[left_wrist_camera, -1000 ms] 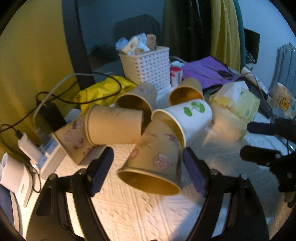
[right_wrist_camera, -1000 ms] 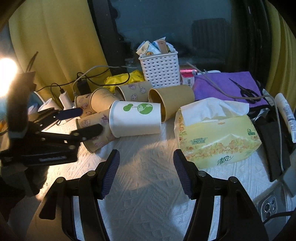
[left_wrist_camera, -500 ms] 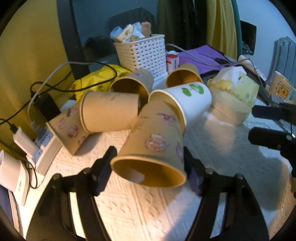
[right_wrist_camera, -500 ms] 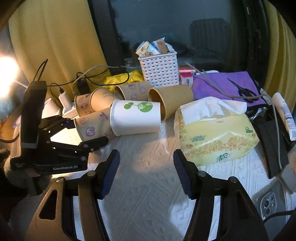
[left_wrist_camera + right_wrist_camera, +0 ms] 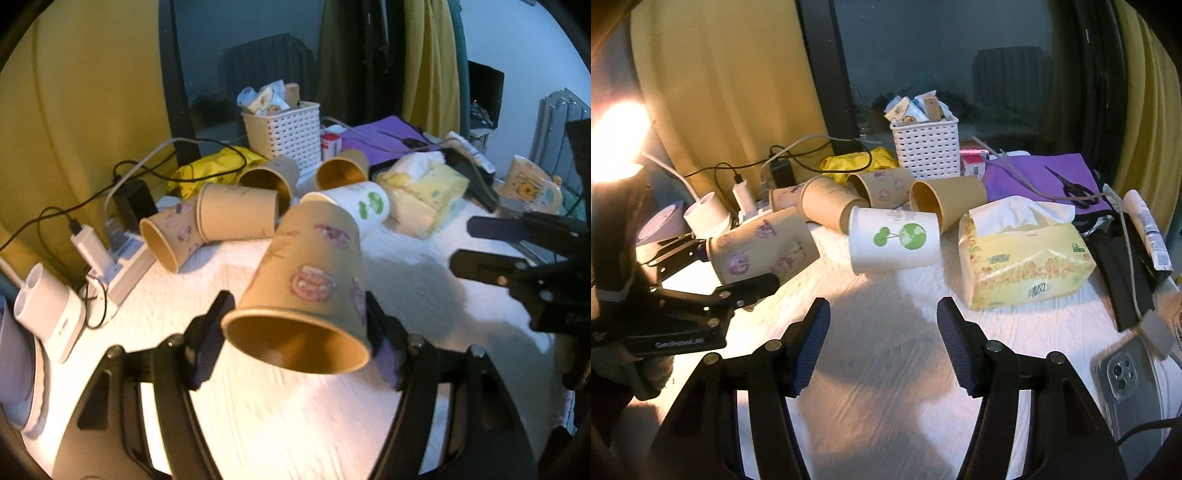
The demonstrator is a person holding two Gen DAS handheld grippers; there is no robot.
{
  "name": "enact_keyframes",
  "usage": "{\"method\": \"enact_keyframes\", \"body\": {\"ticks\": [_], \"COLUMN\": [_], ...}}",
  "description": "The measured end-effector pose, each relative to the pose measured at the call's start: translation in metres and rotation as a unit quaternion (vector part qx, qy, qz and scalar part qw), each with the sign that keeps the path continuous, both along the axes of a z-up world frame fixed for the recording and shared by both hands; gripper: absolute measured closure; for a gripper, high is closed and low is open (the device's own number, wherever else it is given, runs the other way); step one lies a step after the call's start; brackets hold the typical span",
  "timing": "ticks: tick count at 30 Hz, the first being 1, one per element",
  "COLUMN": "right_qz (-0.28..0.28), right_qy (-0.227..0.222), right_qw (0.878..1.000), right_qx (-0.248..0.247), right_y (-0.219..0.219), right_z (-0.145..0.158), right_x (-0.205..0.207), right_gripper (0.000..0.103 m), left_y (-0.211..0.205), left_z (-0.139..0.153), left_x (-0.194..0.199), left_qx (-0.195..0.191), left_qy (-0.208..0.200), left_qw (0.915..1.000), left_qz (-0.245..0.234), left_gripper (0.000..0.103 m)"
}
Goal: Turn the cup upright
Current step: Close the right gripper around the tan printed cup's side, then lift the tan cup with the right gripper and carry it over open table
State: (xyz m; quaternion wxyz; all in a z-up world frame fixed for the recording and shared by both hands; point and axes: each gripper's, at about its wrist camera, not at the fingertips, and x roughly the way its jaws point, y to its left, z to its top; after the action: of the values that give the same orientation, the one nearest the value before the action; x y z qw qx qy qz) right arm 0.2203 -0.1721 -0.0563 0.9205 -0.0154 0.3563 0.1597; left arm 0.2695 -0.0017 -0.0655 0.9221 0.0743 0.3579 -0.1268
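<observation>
**Cup in the left tongs, mouth toward the camera**

The left tongs [image 5: 295,339] are clenched on the sticker-printed paper cup [image 5: 310,280], one finger on each side of the wall near the rim. The cup hangs clear above the white tablecloth [image 5: 295,424], lying nearly on its side: its long axis runs along the fingers, open mouth facing back toward the wrist and slightly down, closed base pointing away toward the pile of tipped cups [image 5: 236,218].

That is what the next move turns on, by my reading: the mouth has to swing round to face up, so the left wrist must pitch the base down toward the cloth before setting it there.

From the right-hand view the same cup [image 5: 761,247] sits off to the left, well apart from the right tongs [image 5: 882,339], which stand released and empty, fingers spread over bare cloth. Straight ahead of them lie the white cup with the green print [image 5: 894,240] and the tissue pack [image 5: 1023,254]. The left hand clearly has this one.
</observation>
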Motion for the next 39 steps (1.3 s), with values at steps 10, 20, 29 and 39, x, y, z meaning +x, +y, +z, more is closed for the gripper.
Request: {"method": "enact_keyframes", "body": {"ticks": [10, 20, 29, 39], "right_qz": [-0.001, -0.021, -0.031, -0.008], "right_qy": [-0.008, 0.01, 0.023, 0.035], "right_qw": [1.0, 0.999, 0.999, 0.999], "right_qx": [-0.013, -0.027, -0.027, -0.033], "right_y": [0.006, -0.011, -0.031, -0.019], "right_z": [0.006, -0.012, -0.027, -0.036], "right_x": [-0.046, -0.088, -0.099, -0.104], "right_gripper": [0.04, 0.04, 0.04, 0.04], "left_y": [-0.013, -0.046, -0.071, -0.069], "left_z": [0.008, -0.013, -0.03, -0.037], "left_x": [-0.079, -0.126, -0.134, -0.134], "left_qx": [-0.032, -0.029, -0.017, 0.004], "left_qy": [-0.004, 0.023, 0.053, 0.066], "left_qw": [0.9981, 0.9941, 0.9893, 0.9895], "left_qz": [-0.053, -0.102, -0.135, -0.128], "left_gripper": [0.034, 0.033, 0.033, 0.029]}}
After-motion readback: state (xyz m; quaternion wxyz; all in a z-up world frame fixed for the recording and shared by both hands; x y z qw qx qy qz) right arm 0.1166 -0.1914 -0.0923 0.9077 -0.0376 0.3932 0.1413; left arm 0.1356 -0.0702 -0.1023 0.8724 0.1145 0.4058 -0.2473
